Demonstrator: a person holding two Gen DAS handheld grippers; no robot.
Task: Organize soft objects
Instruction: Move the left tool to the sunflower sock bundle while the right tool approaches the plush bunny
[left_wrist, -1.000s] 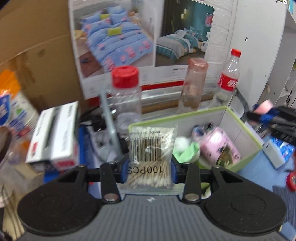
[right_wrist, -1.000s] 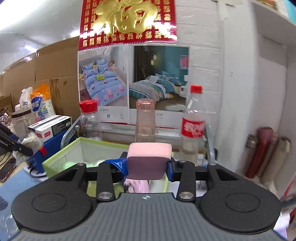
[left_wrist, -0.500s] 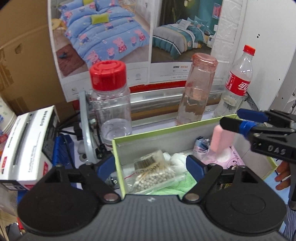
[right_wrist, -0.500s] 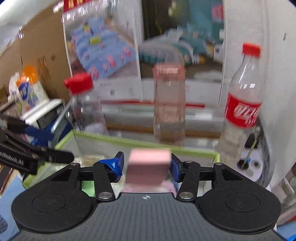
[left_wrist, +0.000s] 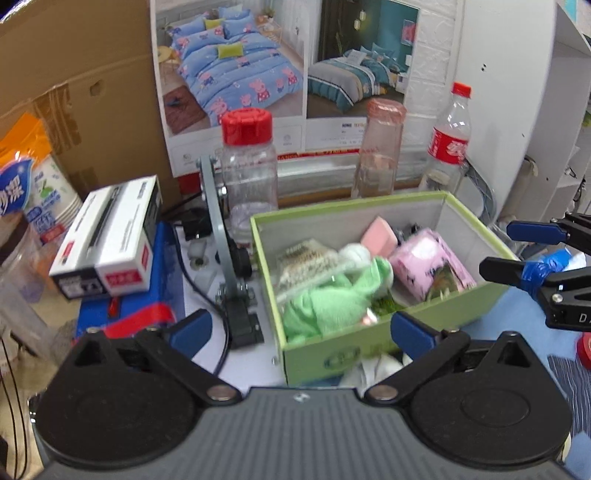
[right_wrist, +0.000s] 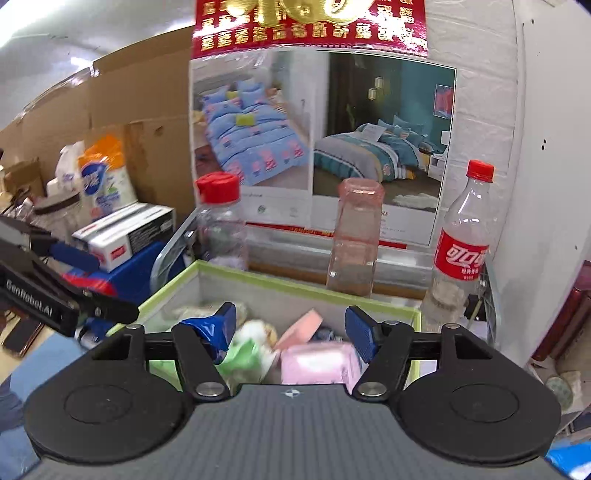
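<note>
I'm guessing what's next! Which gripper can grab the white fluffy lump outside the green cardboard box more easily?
Probably left. The open left gripper has the white fluffy lump ahead, in front of the green cardboard box. The open right gripper hangs over the box, and its camera doesn't show the lump.

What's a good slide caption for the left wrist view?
Open left claw before green box holding pink sponge, cotton swabs, green cloth.

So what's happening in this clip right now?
Soft things are being sorted into the green box. Both the left hand-held gripper and the right hand-held gripper are open and hold nothing. The pink sponge, the cotton swab bag, a green cloth and a pink pack lie inside.
</note>
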